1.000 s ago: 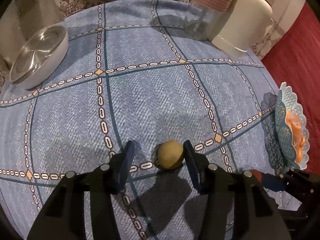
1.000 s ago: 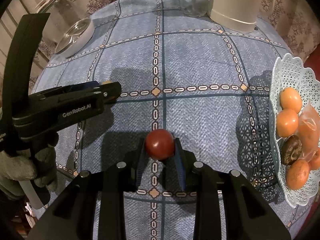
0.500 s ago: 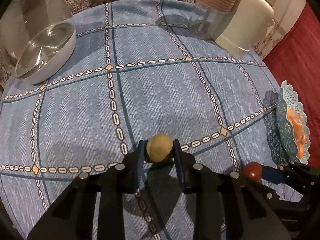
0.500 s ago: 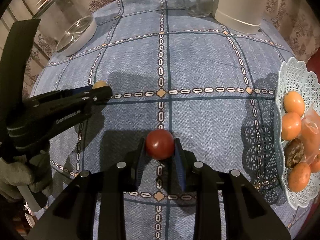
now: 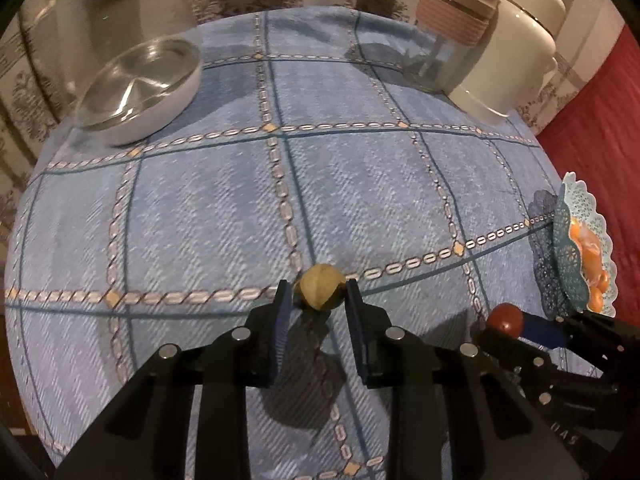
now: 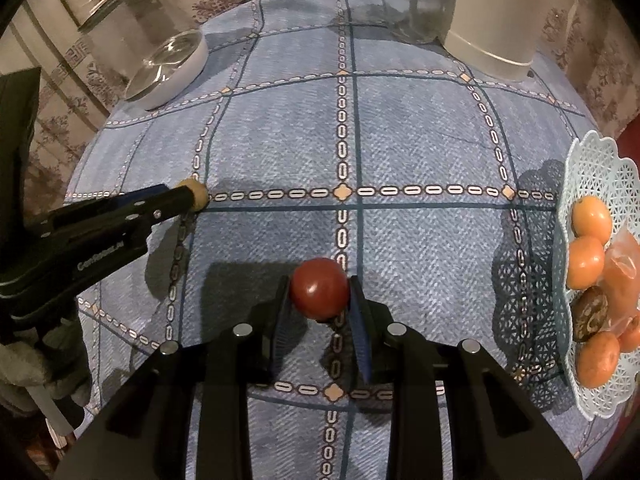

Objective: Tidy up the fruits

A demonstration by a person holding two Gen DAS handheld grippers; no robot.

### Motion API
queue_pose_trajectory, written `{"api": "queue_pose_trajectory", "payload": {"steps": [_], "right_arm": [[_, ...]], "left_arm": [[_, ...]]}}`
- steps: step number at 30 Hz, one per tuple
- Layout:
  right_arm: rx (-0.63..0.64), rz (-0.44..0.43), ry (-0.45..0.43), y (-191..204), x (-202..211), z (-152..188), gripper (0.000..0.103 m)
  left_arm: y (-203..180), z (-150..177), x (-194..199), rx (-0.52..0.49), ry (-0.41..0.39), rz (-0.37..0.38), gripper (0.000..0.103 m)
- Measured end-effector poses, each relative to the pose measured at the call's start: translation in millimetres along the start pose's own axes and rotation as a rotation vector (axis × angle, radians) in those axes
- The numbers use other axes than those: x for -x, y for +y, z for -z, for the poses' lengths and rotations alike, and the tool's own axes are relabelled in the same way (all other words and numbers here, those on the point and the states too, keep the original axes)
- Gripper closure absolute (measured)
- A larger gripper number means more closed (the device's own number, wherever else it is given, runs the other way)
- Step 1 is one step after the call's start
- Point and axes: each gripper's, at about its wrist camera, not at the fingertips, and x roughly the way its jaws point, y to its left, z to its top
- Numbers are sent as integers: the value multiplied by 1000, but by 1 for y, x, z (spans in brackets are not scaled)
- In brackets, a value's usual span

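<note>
At the left, a small yellowish fruit [image 5: 320, 286] is being held clamped between the jaws of the left gripper [image 5: 316, 300], just above the table [image 5: 200, 208]. Further right, a red fruit [image 6: 319, 288] is being gripped the same way by the right gripper [image 6: 320, 300]. At the far right, the lattice basket [image 6: 584, 184] of orange fruits is lying nearer the right gripper, so that fruit is judged likelier to be delivered first.

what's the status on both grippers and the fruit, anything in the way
Left gripper shut on yellow fruit. Right gripper shut on red fruit. Lattice basket on right, oranges inside. Cloth between looks bare.
</note>
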Motion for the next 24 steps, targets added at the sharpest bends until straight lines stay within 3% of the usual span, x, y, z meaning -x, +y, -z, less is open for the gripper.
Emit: {"api": "queue_pose_trajectory", "payload": {"steps": [19,24], "right_arm": [[61,-48,-12,-5,34,28,74],[69,-46,0,-15,41,40,74]], "left_arm": [[11,62,60,133,-10,-63,75],[10,61,56,158,-16,-84,75]]}}
